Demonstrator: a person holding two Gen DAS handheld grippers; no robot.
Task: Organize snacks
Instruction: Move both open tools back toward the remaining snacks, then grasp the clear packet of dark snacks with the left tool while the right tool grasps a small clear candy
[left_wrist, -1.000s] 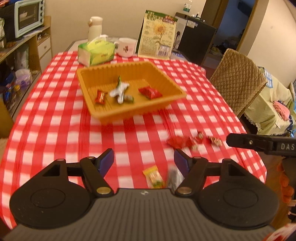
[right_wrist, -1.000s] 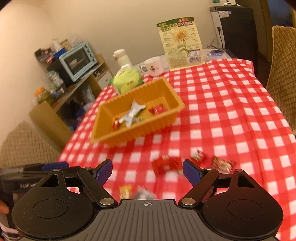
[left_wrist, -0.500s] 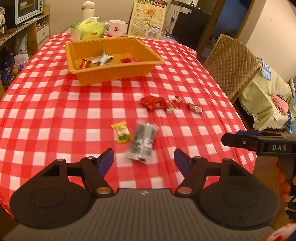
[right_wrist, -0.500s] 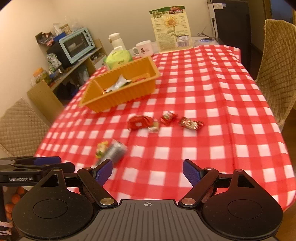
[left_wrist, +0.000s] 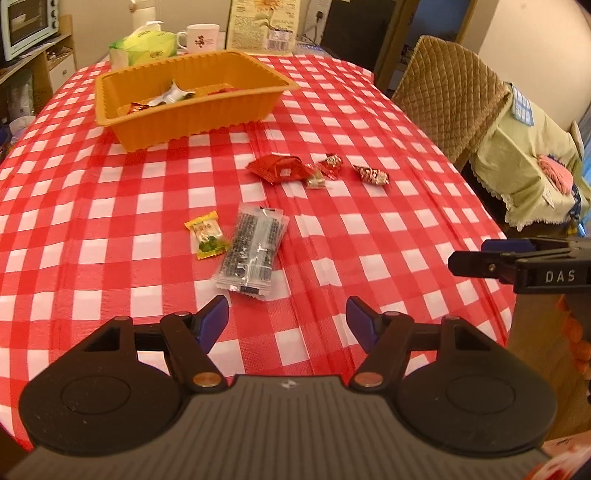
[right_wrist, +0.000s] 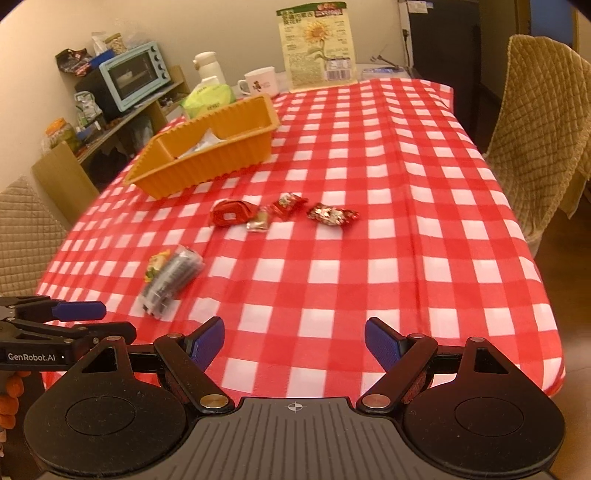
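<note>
An orange tray (left_wrist: 192, 114) (right_wrist: 207, 162) holding a few snacks stands at the far left of the red checked table. Loose snacks lie on the cloth: a grey clear packet (left_wrist: 255, 247) (right_wrist: 171, 280), a yellow candy (left_wrist: 207, 236) (right_wrist: 157, 264), a red packet (left_wrist: 279, 168) (right_wrist: 231, 214), a small silver candy (left_wrist: 316, 181) (right_wrist: 258, 222) and two red candies (left_wrist: 371, 174) (right_wrist: 332, 214). My left gripper (left_wrist: 287, 321) is open and empty, just short of the grey packet. My right gripper (right_wrist: 294, 341) is open and empty over the table's near edge.
A tissue box (left_wrist: 144, 46), a mug (left_wrist: 201, 37), a white bottle (right_wrist: 208, 68) and a sunflower-seed bag (right_wrist: 317, 44) stand at the table's far end. A quilted chair (left_wrist: 450, 92) (right_wrist: 539, 136) stands to the right. A shelf with a toaster oven (right_wrist: 133, 75) is at the left.
Both grippers have pulled back from the tray toward the table's near edge, so the loose snacks now lie ahead of them. Both stayed open and empty.
</note>
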